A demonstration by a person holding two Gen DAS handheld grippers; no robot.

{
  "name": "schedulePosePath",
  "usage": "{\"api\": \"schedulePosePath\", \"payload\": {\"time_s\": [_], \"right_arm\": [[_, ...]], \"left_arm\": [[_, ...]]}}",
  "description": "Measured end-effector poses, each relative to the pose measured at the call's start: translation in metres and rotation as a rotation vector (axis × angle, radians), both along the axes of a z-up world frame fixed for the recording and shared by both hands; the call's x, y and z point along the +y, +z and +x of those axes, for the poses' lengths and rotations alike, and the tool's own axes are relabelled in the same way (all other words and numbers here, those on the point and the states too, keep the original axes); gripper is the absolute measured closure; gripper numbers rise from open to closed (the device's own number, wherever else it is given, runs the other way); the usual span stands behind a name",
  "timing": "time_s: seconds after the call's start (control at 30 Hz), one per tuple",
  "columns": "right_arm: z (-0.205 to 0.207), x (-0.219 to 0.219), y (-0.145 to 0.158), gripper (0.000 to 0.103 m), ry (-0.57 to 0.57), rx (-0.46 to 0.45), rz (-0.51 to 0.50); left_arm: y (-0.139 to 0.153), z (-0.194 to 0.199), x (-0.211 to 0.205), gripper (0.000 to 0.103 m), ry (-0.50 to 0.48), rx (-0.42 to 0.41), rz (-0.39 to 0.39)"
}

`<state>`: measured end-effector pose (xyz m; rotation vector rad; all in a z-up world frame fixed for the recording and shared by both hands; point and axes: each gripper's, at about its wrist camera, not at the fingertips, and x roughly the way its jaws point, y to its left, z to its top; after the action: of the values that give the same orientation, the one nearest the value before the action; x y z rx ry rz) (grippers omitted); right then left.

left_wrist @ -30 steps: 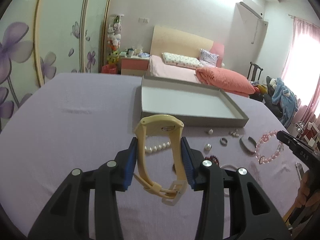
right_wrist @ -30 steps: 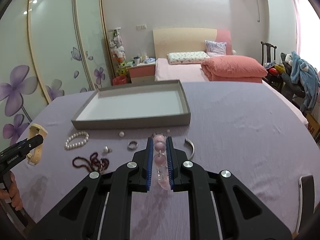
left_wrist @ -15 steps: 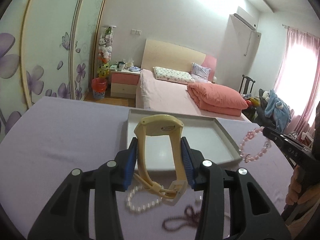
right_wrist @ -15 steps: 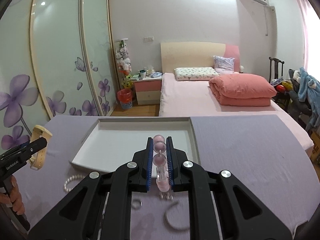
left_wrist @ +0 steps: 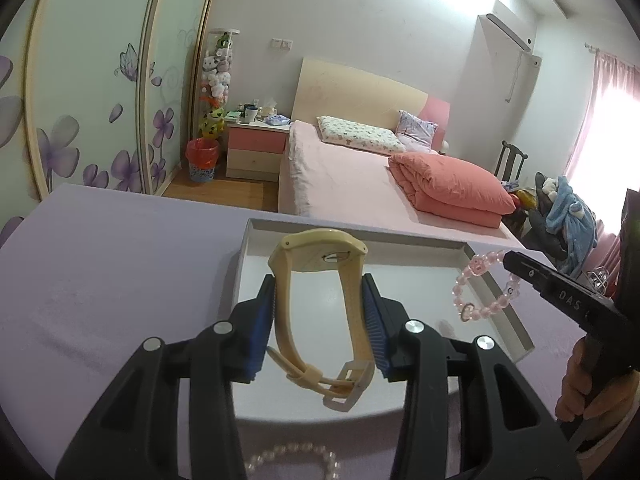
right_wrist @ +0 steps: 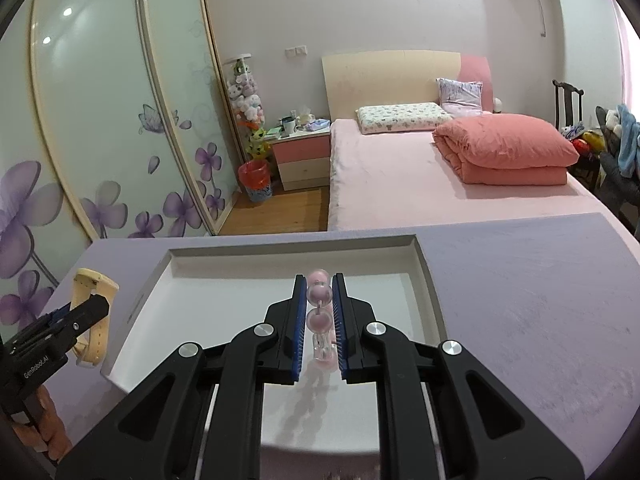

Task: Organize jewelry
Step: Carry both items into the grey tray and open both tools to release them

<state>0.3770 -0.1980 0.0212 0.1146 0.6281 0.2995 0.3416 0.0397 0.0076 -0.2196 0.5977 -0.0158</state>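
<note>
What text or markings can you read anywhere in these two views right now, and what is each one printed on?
"GenRobot.AI": white lettering on the side of the left gripper, seen from the right wrist view.
"DAS": white lettering on the side of the right gripper, seen from the left wrist view; further characters after it are cut off and unreadable.
Cream watch: an oval mark on its case back, too small to read.
Grey tray: no text visible.

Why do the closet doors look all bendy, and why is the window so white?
Left wrist view: the fisheye lens bows the closet doors; the window is washed out by daylight. Right wrist view: the doors curve too, with lamp glints on the glass.
</note>
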Motion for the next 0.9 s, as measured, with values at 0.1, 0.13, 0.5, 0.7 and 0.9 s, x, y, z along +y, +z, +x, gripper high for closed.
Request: {"api": "schedulePosePath", "payload": {"time_s": [0.1,0.13,0.5,0.7,0.9], "right_arm": [[0.004,0.001,-0.003,0.089,0.015,0.009,0.002],[0.003,0.002,-0.004,0.088,0.018,0.009,0.002],[-0.004,-0.007,-0.005,0.085,0.008,0.000,-0.019],[-0.006,-0.010,-0.007,0.081,0.001,-0.002,-0.027],[-0.011,-0.015,-0.012,0.076,-0.008,0.002,-0.044]], "left_arm": [[-0.002,0.009,-0.004,0.061,-0.007,0.001,0.010],[-0.004,0.011,-0.004,0.061,-0.010,0.004,0.010],[-0.020,0.030,-0.015,0.060,-0.032,0.026,0.019],[-0.033,0.038,-0.018,0.058,-0.037,0.053,0.023],[-0.032,0.033,-0.018,0.048,-0.030,0.033,0.044]]}}
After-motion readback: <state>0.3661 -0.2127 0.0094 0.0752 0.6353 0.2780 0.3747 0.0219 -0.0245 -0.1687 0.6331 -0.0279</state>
